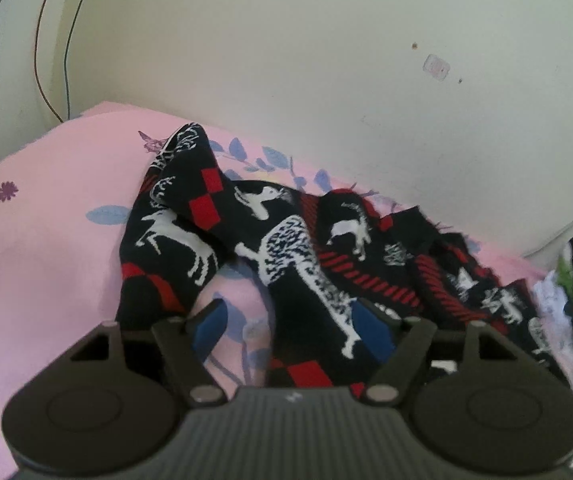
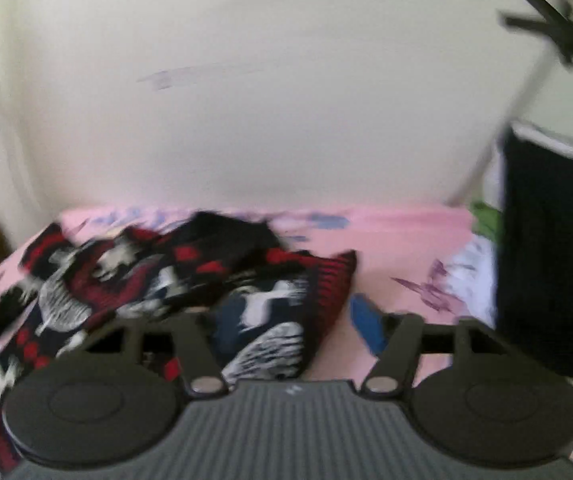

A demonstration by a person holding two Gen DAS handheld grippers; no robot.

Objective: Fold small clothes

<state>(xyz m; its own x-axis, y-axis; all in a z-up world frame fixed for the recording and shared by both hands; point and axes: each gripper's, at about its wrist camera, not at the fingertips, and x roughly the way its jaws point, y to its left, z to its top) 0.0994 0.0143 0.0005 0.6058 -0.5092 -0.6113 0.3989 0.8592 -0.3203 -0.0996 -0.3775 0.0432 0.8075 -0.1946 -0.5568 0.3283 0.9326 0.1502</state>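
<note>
A small black garment (image 1: 286, 248) with white reindeer and red checks lies crumpled on the pink floral bedsheet (image 1: 46, 240). My left gripper (image 1: 290, 320) is open just above its near edge, blue pads (image 1: 212, 324) on either side of a fold, holding nothing. In the blurred right wrist view the same garment (image 2: 158, 280) lies to the left and centre. My right gripper (image 2: 298, 320) is open, its jaws astride the garment's red-striped right corner (image 2: 330, 284), not closed on it.
A cream wall (image 1: 326, 60) rises behind the bed. Wires (image 1: 66, 40) hang at the far left. A dark object (image 2: 550, 260) and white and green cloth (image 2: 482, 256) sit at the bed's right end, beside a metal stand (image 2: 506, 120).
</note>
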